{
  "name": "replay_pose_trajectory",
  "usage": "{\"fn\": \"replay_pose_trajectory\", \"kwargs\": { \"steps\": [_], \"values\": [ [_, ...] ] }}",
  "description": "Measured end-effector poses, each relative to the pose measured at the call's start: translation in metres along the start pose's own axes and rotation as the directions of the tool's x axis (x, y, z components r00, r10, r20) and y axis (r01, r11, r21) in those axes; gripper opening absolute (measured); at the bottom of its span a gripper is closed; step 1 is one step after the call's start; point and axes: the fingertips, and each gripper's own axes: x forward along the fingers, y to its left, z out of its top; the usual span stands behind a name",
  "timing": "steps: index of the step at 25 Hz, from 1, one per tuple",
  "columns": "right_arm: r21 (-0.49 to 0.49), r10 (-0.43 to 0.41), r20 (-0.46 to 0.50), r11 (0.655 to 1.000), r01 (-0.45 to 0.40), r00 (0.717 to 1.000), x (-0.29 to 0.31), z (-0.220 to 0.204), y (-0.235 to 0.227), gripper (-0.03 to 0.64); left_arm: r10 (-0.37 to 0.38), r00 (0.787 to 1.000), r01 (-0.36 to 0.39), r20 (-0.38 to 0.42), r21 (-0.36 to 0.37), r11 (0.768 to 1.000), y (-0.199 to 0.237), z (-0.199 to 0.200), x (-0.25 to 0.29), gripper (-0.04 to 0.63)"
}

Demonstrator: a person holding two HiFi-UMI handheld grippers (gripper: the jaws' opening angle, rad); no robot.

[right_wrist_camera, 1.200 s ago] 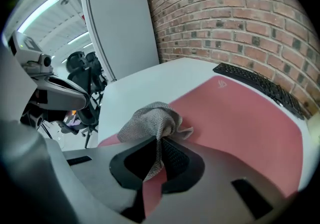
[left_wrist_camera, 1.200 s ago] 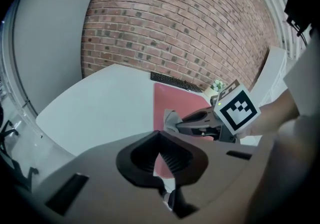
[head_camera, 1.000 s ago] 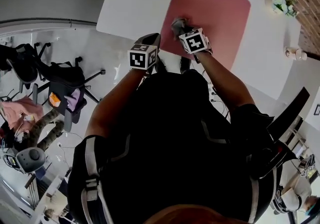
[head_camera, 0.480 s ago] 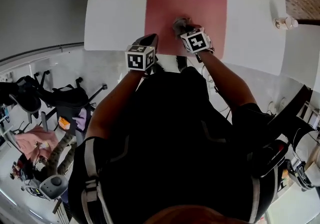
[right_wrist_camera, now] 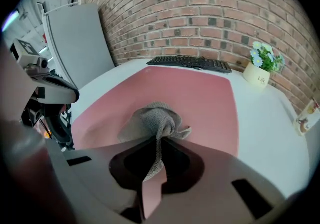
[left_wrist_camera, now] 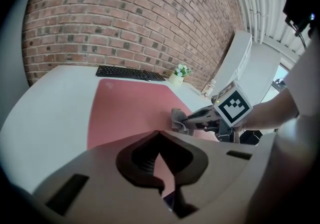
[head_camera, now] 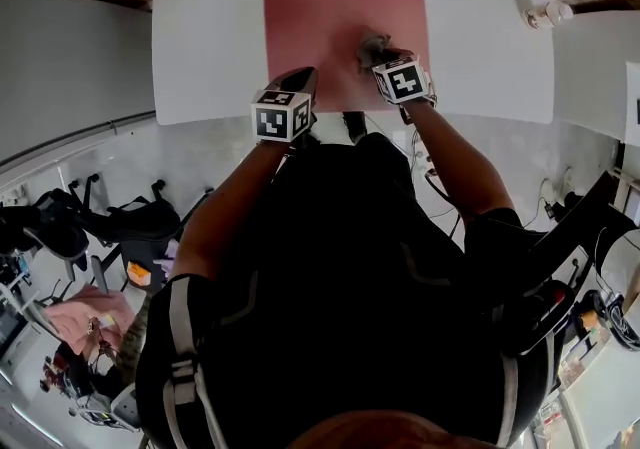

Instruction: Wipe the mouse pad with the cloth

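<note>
— Holding what, right side?
— My right gripper (right_wrist_camera: 159, 140): jaws clamped on the bunched grey cloth (right_wrist_camera: 155, 118), which is pressed onto the pink mouse pad (head_camera: 320, 7), right of centre.
— Left side?
— My left gripper (left_wrist_camera: 159, 134): jaws together, nothing between them, over the white desk's (head_camera: 205, 37) near edge, beside the pad.

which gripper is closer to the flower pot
Right. The right gripper holds the cloth on the mouse pad's right side, toward the flower pot; the left gripper is at its near edge.
</note>
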Motion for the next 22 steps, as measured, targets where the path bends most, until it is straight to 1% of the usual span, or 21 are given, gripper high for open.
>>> {"fn": "replay_pose_trajectory", "kwargs": {
  "steps": [6, 9, 13, 19, 22],
  "values": [
    [0.071, -0.062, -0.004, 0.996, 0.062, 0.998, -0.008, -0.015, -0.031, 0.034, -0.028, 1.000, 0.028, -0.006, 0.029, 0.999, -0.006, 0.004, 0.013, 0.000],
    [0.088, -0.091, -0.010, 0.992, 0.091, 0.996, -0.016, -0.024, -0.046, 0.034, -0.036, 0.999, 0.036, -0.004, 0.038, 0.999, -0.012, 0.004, 0.016, 0.000],
    [0.134, -0.142, -0.022, 0.981, 0.144, 0.990, -0.029, -0.039, -0.070, 0.033, -0.046, 0.999, 0.047, -0.005, 0.053, 0.998, -0.017, 0.005, 0.017, 0.000],
    [0.175, -0.204, -0.044, 0.962, 0.209, 0.978, -0.044, -0.055, -0.105, 0.034, -0.039, 0.999, 0.038, 0.018, 0.040, 0.998, -0.014, 0.010, 0.012, -0.001],
    [0.167, -0.238, -0.049, 0.956, 0.243, 0.970, -0.054, -0.053, -0.114, 0.034, -0.015, 0.999, 0.014, 0.037, 0.028, 1.000, -0.007, 0.011, 0.005, -0.001]
  ]
}}
